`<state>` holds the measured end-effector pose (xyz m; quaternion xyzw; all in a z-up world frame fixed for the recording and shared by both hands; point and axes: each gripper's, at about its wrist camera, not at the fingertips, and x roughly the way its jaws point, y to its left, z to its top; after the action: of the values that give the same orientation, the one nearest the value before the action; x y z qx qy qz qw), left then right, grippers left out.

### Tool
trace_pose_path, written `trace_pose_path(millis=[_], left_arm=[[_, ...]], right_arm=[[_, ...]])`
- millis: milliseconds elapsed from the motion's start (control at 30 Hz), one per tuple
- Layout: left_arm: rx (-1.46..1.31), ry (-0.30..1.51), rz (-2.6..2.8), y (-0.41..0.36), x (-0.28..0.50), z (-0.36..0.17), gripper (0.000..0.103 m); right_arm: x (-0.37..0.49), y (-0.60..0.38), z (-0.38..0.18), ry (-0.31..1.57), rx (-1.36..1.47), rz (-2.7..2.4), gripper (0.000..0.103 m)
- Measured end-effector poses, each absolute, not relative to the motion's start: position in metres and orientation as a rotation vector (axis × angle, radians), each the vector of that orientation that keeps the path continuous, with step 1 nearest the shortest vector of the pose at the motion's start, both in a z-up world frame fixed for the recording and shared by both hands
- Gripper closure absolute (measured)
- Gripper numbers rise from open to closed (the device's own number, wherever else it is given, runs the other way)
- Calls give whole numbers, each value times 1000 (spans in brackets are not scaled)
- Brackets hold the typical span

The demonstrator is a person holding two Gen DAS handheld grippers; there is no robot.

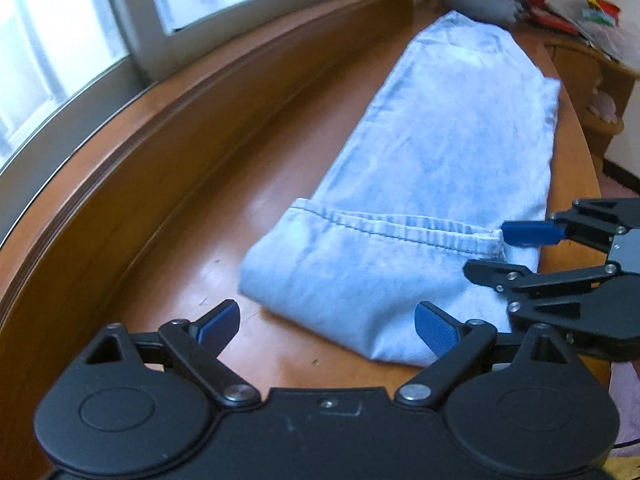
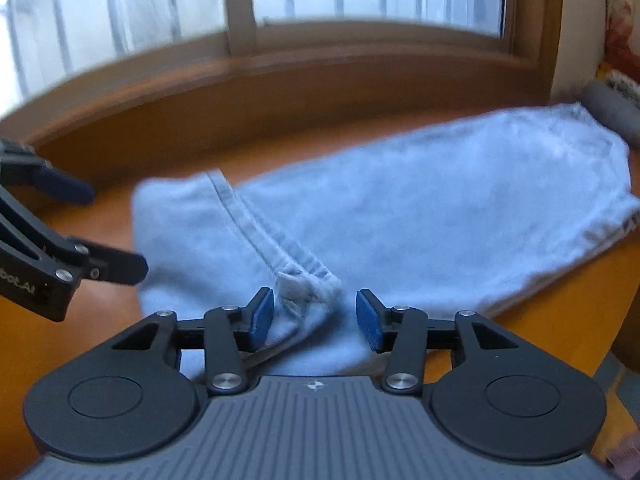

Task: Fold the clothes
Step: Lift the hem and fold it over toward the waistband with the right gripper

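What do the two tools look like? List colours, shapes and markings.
Both are black. The left tool has round housings, linked bars with silver pivot screws, and blue ribbed pads. The right tool is built alike, with a grey ribbed centre panel. White lettering on the left tool's side is only partly legible.

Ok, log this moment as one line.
stage: fold laid | jeans: folded on wooden table | left claw: open, empty | right claw: open over hem
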<state>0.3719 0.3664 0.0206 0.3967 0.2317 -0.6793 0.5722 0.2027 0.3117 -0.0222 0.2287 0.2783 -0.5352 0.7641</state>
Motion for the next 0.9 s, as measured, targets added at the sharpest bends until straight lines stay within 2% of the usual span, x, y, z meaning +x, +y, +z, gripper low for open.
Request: trace_pose_path(millis=[700, 900], left_arm=[[945, 641, -1529, 339, 370, -4, 9], [941, 654, -1525, 339, 372, -5, 9]], right_arm=[[205, 307, -18, 652, 506, -1146, 52], [203, 308, -18, 619, 529, -1131, 56]])
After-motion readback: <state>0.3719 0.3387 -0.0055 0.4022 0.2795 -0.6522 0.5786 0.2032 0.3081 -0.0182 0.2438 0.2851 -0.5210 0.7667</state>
